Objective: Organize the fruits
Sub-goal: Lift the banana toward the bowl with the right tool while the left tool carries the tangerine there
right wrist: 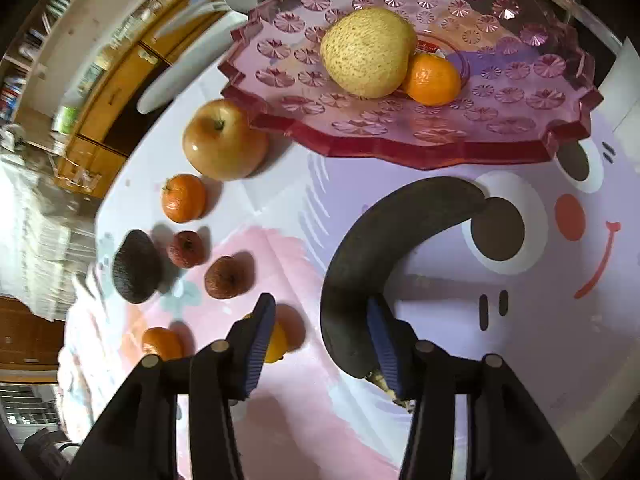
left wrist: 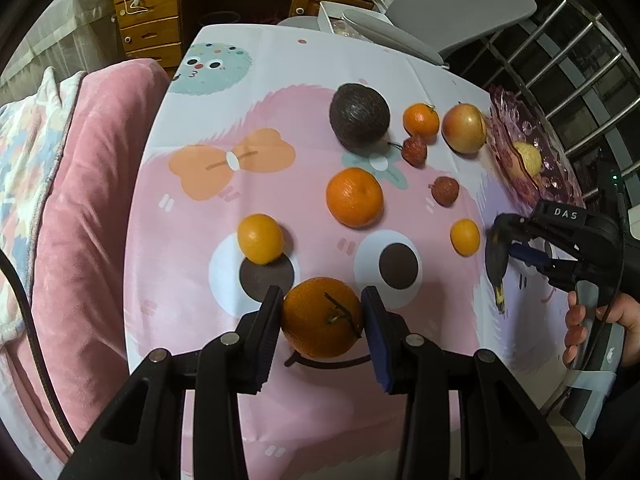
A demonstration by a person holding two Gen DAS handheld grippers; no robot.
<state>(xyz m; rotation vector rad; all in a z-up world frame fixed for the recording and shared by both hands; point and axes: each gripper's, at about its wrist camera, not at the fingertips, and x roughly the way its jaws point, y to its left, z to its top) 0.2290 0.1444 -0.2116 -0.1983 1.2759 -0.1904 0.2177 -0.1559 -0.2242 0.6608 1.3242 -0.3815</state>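
Stemmed orange (left wrist: 322, 317) sits between the left gripper (left wrist: 322, 322) pads, low on the cartoon tablecloth (left wrist: 200, 340); left pad touches its side, right pad at or a hair off the other side, so jaws are narrow around it but a firm clamp can't be confirmed. Orange rests on the cloth just below the printed black eye.

Right gripper (right wrist: 320, 344) jaws stand wide. A blackened banana (right wrist: 384, 248) lies curved on the cloth, its stem end against the inner face of the right finger (right wrist: 382, 348); left finger (right wrist: 256, 344) is apart from it, with a small yellow-orange citrus (right wrist: 276, 342) partly hidden behind that finger. Not gripping. In the left wrist view the right gripper (left wrist: 506, 248) shows at the right edge with the banana (left wrist: 496, 264) at its tip and the person's hand (left wrist: 600, 320) on the handle.

Pink cut-glass tray (right wrist: 400, 144) at the far edge holds a yellow speckled pear-like fruit (right wrist: 368, 52) touching a small orange (right wrist: 432, 78). Just beside the tray rim: an apple (right wrist: 224, 140). Then a mandarin (right wrist: 184, 198), two reddish lychee-like fruits (right wrist: 186, 249) (right wrist: 226, 278), a dark avocado (right wrist: 135, 266), another orange (right wrist: 160, 343).

Left wrist view also shows a large orange (left wrist: 354, 197) mid-cloth and a smaller one (left wrist: 260, 239) on the printed eye. Pink cushion (left wrist: 92, 200) left of the table, wooden drawers (left wrist: 148, 20) behind.
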